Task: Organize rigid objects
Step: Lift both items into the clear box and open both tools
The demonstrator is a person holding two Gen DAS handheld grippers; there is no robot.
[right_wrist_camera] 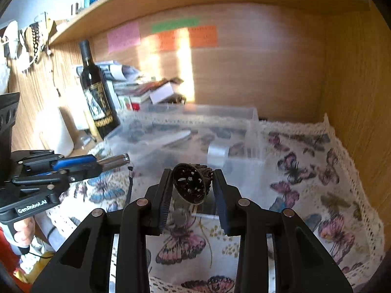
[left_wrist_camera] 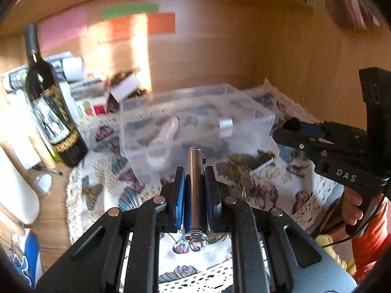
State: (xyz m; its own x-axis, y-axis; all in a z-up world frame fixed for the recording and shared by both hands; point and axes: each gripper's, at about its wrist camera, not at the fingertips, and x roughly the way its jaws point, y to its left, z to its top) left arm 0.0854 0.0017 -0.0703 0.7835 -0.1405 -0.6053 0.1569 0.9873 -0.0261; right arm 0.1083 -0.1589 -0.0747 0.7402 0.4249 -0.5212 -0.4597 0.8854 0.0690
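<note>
Clear plastic forms the storage box (left_wrist_camera: 195,119) on the butterfly-print cloth (right_wrist_camera: 317,183), my landmark. Just short of its near wall, the left gripper (left_wrist_camera: 194,171) clamps a slim metal tube (left_wrist_camera: 194,183) lengthwise between its blue pads (left_wrist_camera: 180,195). Beside it, also before the box, the right gripper (right_wrist_camera: 191,183) pinches a dark perforated metal cone (right_wrist_camera: 189,185). Left of the box stands a wine bottle (right_wrist_camera: 96,95).

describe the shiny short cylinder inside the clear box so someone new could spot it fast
Start at the clear plastic bin on the butterfly cloth. Inside, near its right front, lies a short silver cylinder on its side. Unlike the long pale item beside it, it is stubby and metallic.
</note>
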